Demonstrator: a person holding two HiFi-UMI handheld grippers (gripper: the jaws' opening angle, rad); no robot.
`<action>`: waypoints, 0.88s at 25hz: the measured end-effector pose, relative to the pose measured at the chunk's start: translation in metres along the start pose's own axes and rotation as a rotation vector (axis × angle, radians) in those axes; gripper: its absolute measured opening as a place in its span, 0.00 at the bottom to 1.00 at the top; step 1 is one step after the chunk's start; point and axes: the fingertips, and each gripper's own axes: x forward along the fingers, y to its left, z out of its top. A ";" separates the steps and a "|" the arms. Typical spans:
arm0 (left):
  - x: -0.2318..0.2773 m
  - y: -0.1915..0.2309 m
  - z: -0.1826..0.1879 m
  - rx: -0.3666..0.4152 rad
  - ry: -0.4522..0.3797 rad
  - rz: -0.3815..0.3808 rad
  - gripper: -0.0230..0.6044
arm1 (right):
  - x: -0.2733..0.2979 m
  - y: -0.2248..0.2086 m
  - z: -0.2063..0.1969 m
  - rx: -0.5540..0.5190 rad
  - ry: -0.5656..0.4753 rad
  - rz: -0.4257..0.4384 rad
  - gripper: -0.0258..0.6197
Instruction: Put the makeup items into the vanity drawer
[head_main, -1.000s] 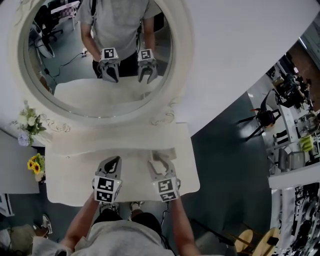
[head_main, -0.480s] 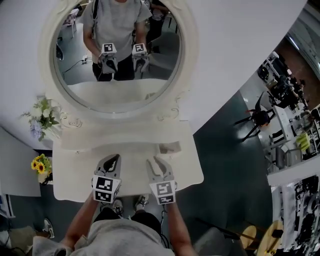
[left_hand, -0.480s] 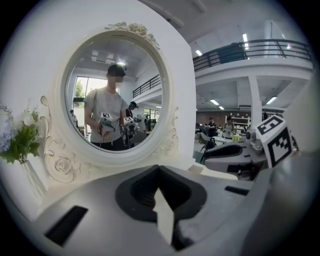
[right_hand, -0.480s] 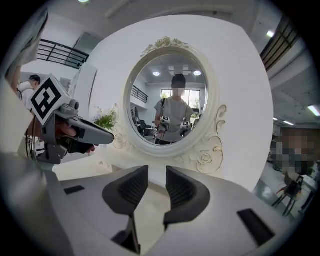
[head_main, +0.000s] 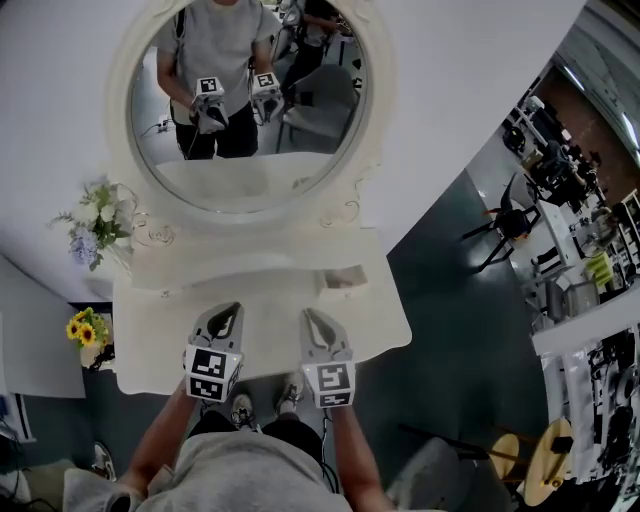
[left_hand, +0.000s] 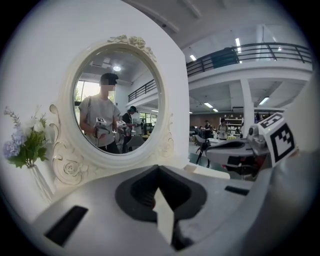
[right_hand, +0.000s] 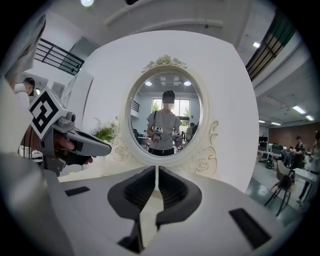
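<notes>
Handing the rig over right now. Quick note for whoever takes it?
Left gripper: shut, empty.
Right gripper: jaws have just been closing, nearly together, nothing between them.
Both hover above the vanity top, near its front.
No makeup items visible on the top. Small drawer at the back right looks open; contents too small to tell.
Left: confirm items are inside, shut drawer.

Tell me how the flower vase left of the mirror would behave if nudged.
The flower vase looks tall, narrow and clear, likely glass, so probably fragile and slippery. The flowers spread wide above it, so it is likely top-heavy and apt to tip rather than slide.
</notes>
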 end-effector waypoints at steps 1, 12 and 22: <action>-0.003 -0.001 0.000 0.004 -0.004 -0.006 0.04 | -0.003 0.003 0.000 0.000 -0.002 -0.006 0.09; -0.029 -0.002 -0.004 0.043 -0.024 -0.048 0.04 | -0.024 0.027 0.003 -0.016 -0.018 -0.052 0.09; -0.036 -0.002 -0.006 0.043 -0.025 -0.056 0.04 | -0.027 0.034 0.007 -0.031 -0.018 -0.058 0.07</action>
